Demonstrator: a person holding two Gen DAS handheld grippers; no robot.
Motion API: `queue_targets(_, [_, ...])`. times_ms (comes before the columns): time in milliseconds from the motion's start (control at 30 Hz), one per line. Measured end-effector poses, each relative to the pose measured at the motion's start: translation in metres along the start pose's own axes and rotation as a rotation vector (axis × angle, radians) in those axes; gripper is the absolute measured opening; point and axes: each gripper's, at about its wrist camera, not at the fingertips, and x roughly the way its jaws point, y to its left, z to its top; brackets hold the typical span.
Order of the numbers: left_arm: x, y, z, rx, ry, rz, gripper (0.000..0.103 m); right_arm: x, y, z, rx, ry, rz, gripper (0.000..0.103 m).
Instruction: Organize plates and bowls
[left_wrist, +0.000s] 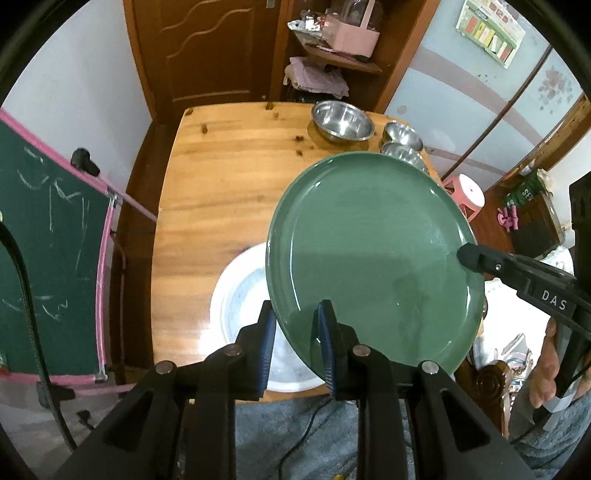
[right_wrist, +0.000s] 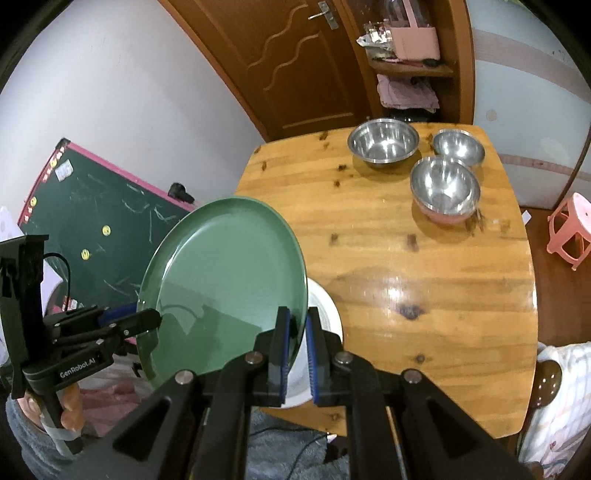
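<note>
Green plate (left_wrist: 373, 258): held in the air above the near edge of the wooden table (left_wrist: 221, 192), tilted, its rim gripped on two opposite sides.
Left gripper (left_wrist: 297, 332): fingers pinching the plate's near rim, one blue pad under the rim and one on the upper face; in the right wrist view it reaches in from the left (right_wrist: 147, 319).
Right gripper (right_wrist: 298, 332): fingers closed on the plate's rim with the edge between the blue pads; in the left wrist view its black fingertip rests on the plate's right rim (left_wrist: 467, 256).
White plate (left_wrist: 240, 295): flat on the table at the near edge, directly under the green plate and partly hidden by it.
Large steel bowl (right_wrist: 383, 140): at the table's far edge.
Small steel bowl (right_wrist: 458, 147): just right of the large bowl, on the table.
Pink-based steel bowl (right_wrist: 445, 188): on the table, just in front of the two other bowls, well apart from the green plate.
Pink stool (right_wrist: 570, 229): on the floor to the right of the table.
Chalkboard (right_wrist: 107, 225): leaning to the left of the table.
</note>
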Motion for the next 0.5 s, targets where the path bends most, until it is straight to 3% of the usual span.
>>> queue_targets(200, [0.026, 0.01, -0.027, -0.01, -0.028, 0.022, 0.02, 0.02, 0.001, -0.026, -0.03, -0.01, -0.027, 0.008])
queue_targets(400, [0.059, 0.029, -0.048, -0.05, -0.065, 0.034, 0.021, 0.06, -0.006, -0.044, -0.006, 0.028, 0.01, 0.008])
queue_targets(500, [0.078, 0.037, -0.057, -0.067, -0.066, 0.036, 0.023, 0.082, -0.008, -0.054, -0.01, 0.037, -0.016, 0.009])
